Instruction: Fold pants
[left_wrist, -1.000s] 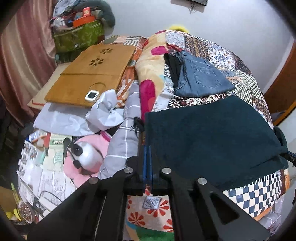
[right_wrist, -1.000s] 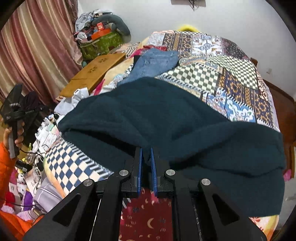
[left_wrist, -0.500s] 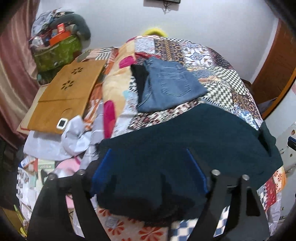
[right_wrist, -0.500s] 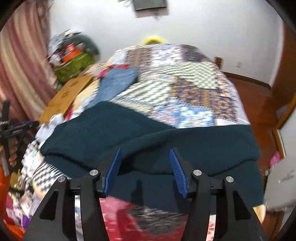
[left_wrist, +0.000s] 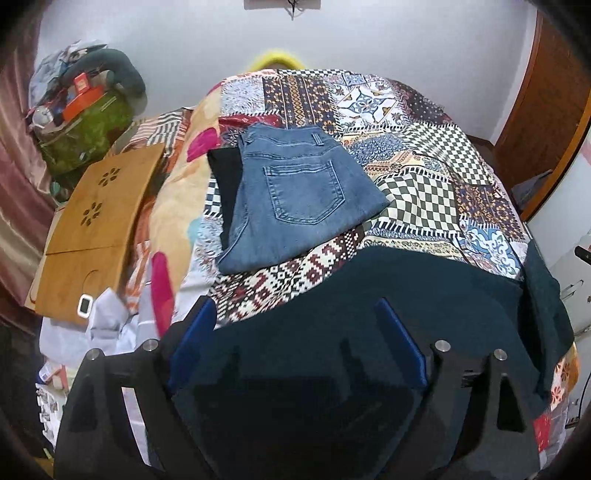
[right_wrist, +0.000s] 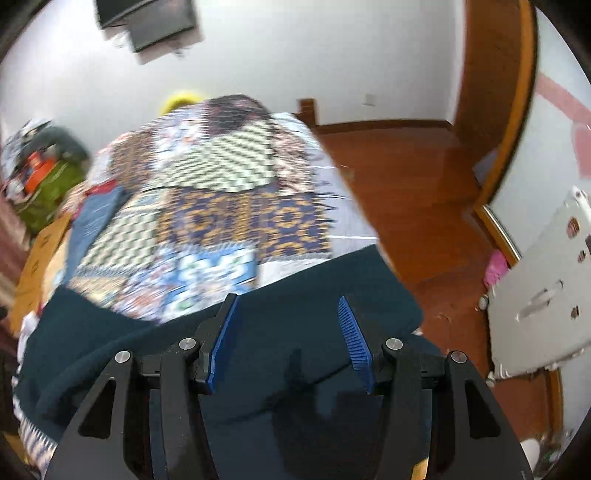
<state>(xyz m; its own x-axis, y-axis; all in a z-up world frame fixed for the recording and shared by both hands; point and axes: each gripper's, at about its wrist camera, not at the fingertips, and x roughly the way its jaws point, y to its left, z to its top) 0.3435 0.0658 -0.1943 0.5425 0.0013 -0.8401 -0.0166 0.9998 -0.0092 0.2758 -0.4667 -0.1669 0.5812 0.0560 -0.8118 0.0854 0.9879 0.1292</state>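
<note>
teal fleece pants (left_wrist: 424, 306) lie folded across the near end of the bed (left_wrist: 436, 192), one end drooping off its right edge toward the wooden floor (right_wrist: 417, 192). both the left claw (left_wrist: 295, 343) and right claw (right_wrist: 291, 339) hover spread, pinching nothing (so that overhang could slide down). folded jeans (left_wrist: 295, 199) limit room ahead.

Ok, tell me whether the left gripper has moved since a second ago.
Yes. The left gripper has opened and swung right: the wooden board, near centre-left before, now sits at the frame's left edge, and the folded jeans lie centred.
</note>
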